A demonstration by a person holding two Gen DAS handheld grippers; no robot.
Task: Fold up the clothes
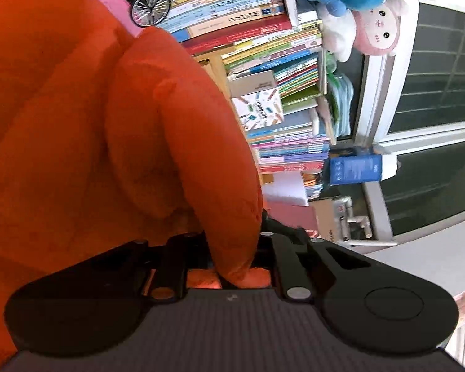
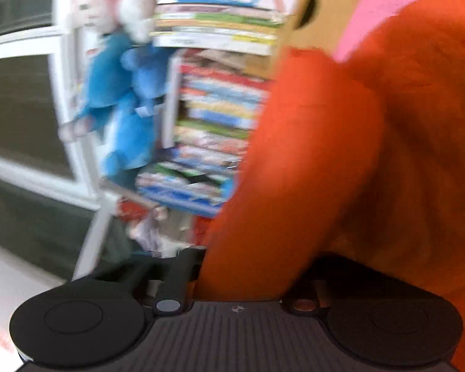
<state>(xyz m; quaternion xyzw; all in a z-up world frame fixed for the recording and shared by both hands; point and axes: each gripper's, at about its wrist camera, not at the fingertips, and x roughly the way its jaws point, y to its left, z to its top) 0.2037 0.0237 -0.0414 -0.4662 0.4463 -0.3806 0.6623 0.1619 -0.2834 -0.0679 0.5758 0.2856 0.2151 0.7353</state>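
1. My left gripper (image 1: 235, 248) has its fingers pinched on a fold of the orange garment (image 1: 93, 124); cloth bunches up between them and fills the left of that view.
2. My right gripper (image 2: 241, 272) likewise has the orange garment (image 2: 356, 155) running down into its fingers, which appear clamped on it, though the picture is blurred.
3. I judge both grips sit on one edge so the cloth hangs clear in the air; no desk shows beneath it, so how far folding stands is unclear.
4. Behind, a bookshelf (image 1: 214, 62) holds stacked books (image 1: 263, 31), with plush toys (image 1: 372, 28) beside a window (image 1: 434, 77).
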